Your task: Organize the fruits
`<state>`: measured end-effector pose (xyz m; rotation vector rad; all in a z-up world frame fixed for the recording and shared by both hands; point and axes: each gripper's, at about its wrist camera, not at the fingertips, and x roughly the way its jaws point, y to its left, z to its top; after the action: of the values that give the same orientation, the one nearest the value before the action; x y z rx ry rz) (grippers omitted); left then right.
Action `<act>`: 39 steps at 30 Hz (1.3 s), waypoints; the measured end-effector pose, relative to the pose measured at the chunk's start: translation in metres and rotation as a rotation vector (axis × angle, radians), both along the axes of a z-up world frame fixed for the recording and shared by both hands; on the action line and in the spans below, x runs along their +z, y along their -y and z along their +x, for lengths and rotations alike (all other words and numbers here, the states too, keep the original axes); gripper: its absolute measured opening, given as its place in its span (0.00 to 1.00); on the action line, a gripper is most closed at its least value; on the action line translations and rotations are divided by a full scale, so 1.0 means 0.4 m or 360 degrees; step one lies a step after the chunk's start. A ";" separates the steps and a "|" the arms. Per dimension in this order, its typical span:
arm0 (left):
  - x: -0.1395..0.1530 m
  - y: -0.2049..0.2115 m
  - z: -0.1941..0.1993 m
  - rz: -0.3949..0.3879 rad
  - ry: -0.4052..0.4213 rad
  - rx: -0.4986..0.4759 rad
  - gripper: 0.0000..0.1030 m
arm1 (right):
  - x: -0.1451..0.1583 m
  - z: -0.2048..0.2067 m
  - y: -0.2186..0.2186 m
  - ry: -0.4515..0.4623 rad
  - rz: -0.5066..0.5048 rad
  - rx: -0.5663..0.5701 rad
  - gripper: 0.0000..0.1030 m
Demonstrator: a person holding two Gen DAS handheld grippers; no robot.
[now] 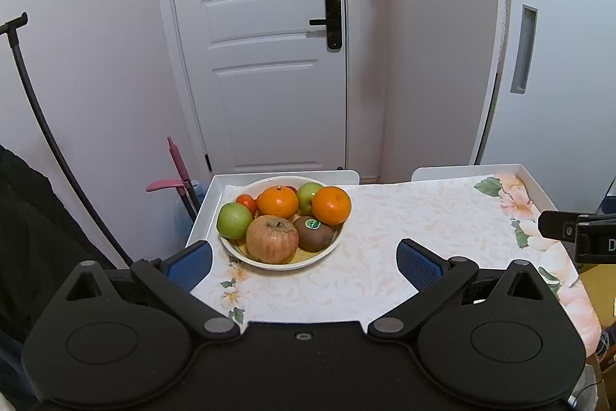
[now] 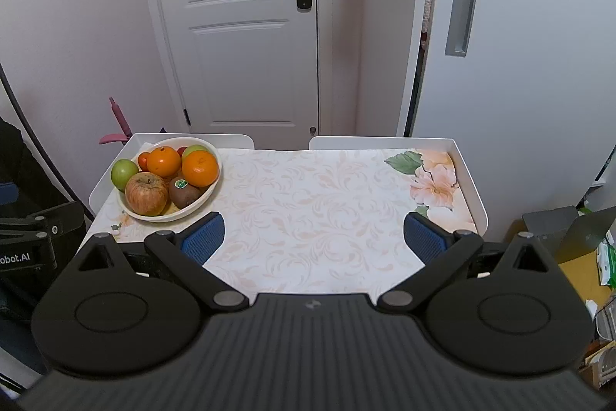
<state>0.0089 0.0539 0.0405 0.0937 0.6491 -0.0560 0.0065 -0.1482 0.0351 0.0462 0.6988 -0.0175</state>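
Note:
A white bowl (image 1: 327, 251) (image 2: 210, 197) stands at the table's far left, piled with fruit. In it lie a red apple (image 1: 272, 239) (image 2: 146, 193), a kiwi with a green sticker (image 1: 315, 233) (image 2: 183, 192), two oranges (image 1: 331, 205) (image 2: 199, 167), two green apples (image 1: 233, 219) (image 2: 124, 173) and a small tomato (image 1: 246, 203). My left gripper (image 1: 304, 259) hangs open just in front of the bowl, nothing between its blue pads. My right gripper (image 2: 313, 237) is open too, over the bare cloth to the right of the bowl.
A floral cloth (image 2: 319, 203) covers the white rimmed table (image 2: 467, 176). Behind it are a white door (image 1: 261, 56) and a sliding panel (image 2: 519, 64). A pink tool (image 1: 179, 176) leans at the far left. Boxes (image 2: 577, 257) sit on the floor to the right.

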 end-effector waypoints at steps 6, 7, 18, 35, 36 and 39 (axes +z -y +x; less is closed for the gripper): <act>0.002 -0.002 -0.001 -0.0009 0.0011 0.0003 1.00 | 0.002 -0.004 -0.002 0.0006 -0.0003 0.0001 1.00; 0.002 -0.002 -0.001 -0.0009 0.0010 0.0003 1.00 | 0.002 -0.004 -0.003 0.0003 -0.0003 -0.0002 1.00; 0.003 -0.008 0.000 -0.0024 0.0012 0.0010 1.00 | 0.001 -0.003 0.003 -0.0003 0.0003 -0.0027 1.00; 0.004 -0.007 0.017 -0.0038 0.0003 0.0006 1.00 | -0.003 0.008 0.002 -0.0019 0.0006 -0.0041 1.00; 0.003 -0.007 0.016 -0.0037 0.0005 0.0006 1.00 | -0.003 0.009 0.002 -0.0018 0.0007 -0.0042 1.00; 0.003 -0.007 0.017 -0.0039 0.0004 0.0005 1.00 | -0.002 0.011 0.004 -0.0017 0.0005 -0.0042 1.00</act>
<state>0.0158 0.0568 0.0418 0.0690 0.6459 -0.0607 0.0107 -0.1496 0.0342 0.0582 0.7086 -0.0417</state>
